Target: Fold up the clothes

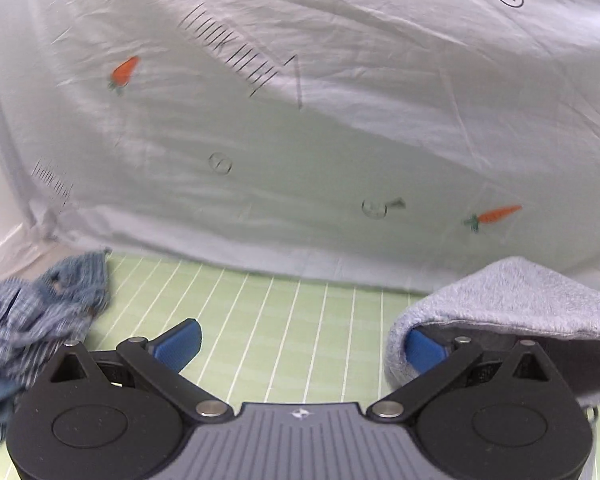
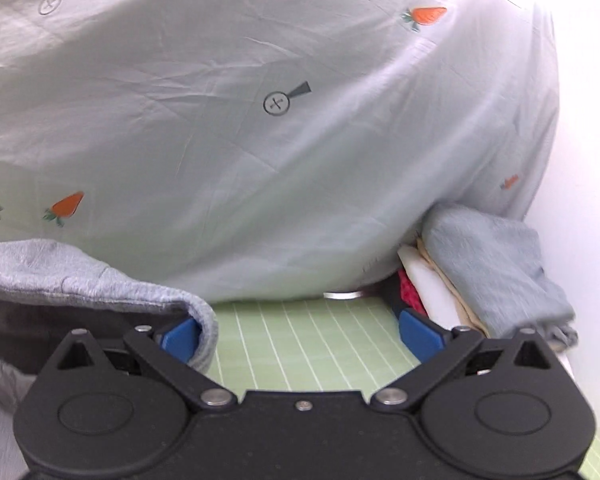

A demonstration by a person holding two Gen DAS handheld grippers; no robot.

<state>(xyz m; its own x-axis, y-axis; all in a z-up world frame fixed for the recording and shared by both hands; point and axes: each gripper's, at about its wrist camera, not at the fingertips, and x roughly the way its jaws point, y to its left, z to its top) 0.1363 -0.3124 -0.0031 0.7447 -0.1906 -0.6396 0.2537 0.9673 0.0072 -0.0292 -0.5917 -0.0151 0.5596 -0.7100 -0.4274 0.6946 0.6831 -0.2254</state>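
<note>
Green gridded mat (image 1: 268,320) fronts a carrot-print sheet (image 1: 300,140). I see both grippers spread wide: left gripper (image 1: 300,340), right gripper (image 2: 300,338). Grey garment (image 1: 512,304) drapes each one's inner fingertip.

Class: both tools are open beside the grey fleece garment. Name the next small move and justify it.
Probably close both tools on the grey fleece garment: the left tool and right tool are open, each with one blue finger under its edge.
</note>
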